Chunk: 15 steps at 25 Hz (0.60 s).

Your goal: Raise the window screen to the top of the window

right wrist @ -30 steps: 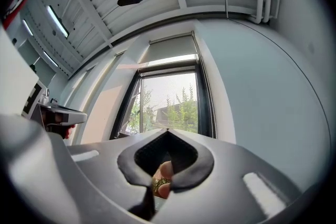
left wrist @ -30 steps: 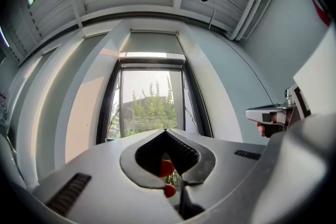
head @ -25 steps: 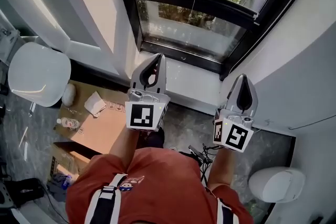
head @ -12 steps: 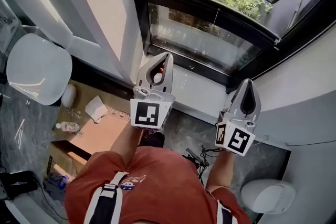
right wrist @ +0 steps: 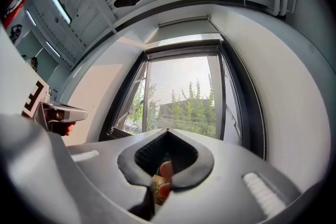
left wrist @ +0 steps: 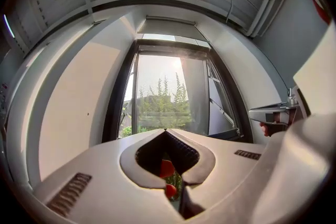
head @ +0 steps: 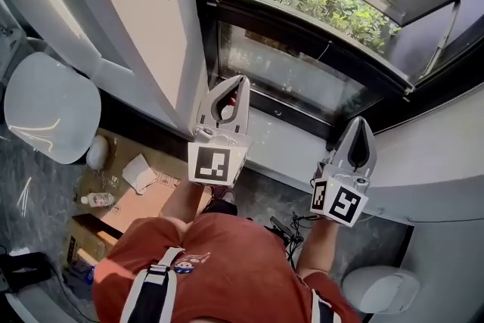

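We faced a tall, dark-framed window. Its screen seemed to sit low, across the lower pane. We held the left gripper and right gripper closed and empty, pointed toward it, probably to reach its lower edge.

Black window frame; red shirt

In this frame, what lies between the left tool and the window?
Nothing: the left gripper view shows a bare stretch from the shut left tool to the window, with no object standing in front of it.
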Tool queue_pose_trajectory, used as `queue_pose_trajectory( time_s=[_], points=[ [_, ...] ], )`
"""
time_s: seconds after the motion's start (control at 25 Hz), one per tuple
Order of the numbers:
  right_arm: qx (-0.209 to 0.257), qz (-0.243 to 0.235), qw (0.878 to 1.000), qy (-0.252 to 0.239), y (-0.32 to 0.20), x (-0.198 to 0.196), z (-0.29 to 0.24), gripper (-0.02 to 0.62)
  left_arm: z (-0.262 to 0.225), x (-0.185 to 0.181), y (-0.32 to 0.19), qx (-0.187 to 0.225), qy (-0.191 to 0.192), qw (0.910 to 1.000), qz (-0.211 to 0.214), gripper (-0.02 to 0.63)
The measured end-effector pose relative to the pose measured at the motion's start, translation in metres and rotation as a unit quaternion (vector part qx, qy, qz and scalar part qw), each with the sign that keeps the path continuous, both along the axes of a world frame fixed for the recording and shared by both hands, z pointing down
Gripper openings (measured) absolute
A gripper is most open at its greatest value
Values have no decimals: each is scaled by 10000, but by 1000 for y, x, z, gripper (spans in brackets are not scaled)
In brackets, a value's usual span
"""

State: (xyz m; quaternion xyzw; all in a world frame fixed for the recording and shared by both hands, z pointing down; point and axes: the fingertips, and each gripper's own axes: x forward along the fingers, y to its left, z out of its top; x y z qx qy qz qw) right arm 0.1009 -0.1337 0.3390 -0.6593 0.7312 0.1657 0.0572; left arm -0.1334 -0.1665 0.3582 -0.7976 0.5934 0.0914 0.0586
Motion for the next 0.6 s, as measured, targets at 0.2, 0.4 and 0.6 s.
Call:
queue_pose_trajectory(
  time_s=[0.2, 0.4, 0.6],
  points=[
    [-46, 47, 10000, 18, -20, -14, 2, 9, 1, -12, -23, -33, 3, 10000, 48, 6],
    [-84, 141, 9999, -8, -27, -10, 6, 9, 2, -7, -35, 0, -72, 9999, 136, 5],
    [-50, 179, 9997, -132, -36, 2, 6, 9, 1, 4, -45, -24, -156, 9997, 181, 5]
  ],
)
